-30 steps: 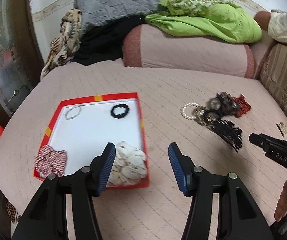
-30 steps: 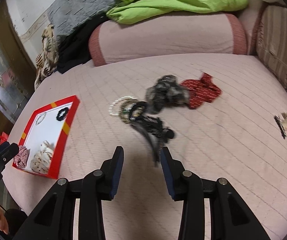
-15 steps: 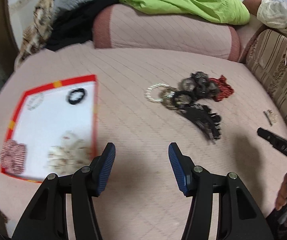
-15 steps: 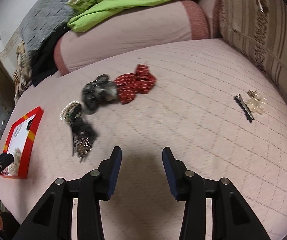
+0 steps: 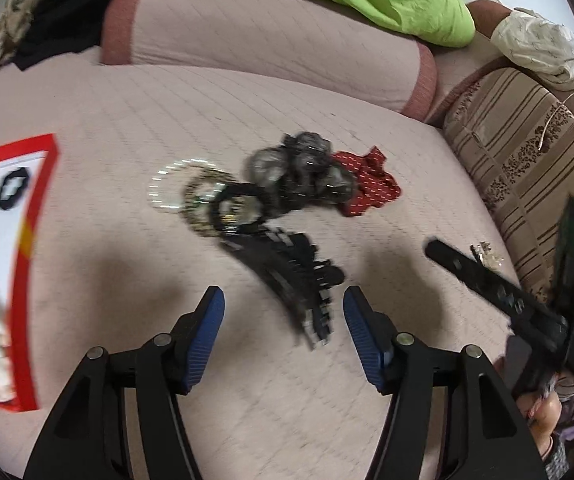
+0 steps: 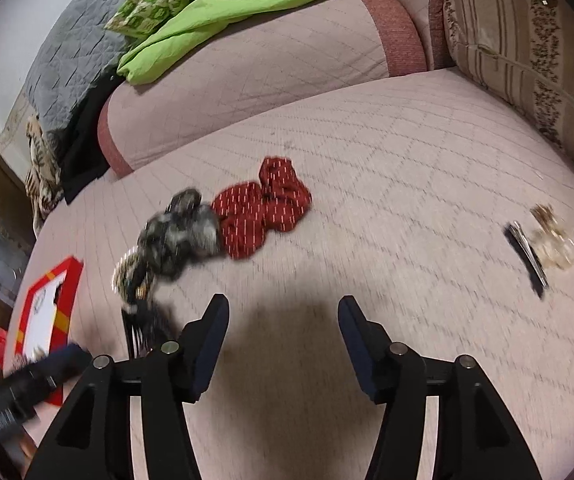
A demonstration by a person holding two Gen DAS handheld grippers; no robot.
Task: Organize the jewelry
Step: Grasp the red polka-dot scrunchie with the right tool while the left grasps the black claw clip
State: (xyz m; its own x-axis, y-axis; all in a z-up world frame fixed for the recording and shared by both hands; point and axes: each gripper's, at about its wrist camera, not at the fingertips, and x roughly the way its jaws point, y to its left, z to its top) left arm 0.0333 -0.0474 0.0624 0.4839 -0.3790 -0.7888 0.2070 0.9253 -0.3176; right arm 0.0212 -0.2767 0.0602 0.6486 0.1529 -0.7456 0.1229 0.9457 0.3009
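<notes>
Clip (image 5: 291, 276) lies diagonally, teeth facing lower right.

Home, bedroom or sitting room. Pink quilted mattress cover (image 6: 367, 168) with matching bolster (image 6: 247, 72). Green bedding (image 6: 223, 4) and grey quilt (image 6: 71, 52) heaped behind (unfolded, lived-in). Striped floral cushion (image 6: 527, 60) at side. Dark clothes (image 5: 63, 28) piled in corner. Hair scrunchies (image 6: 263, 208) and bracelets (image 5: 183, 188) scattered on bed.

Scrunchies: red (image 6: 265, 210), grey-black (image 6: 179, 228). Bracelets: three (image 5: 203, 196). Black claw clip (image 5: 287, 272): one. Red-rimmed tray (image 5: 31, 240): one. Black barrette (image 6: 527, 256): one.
</notes>
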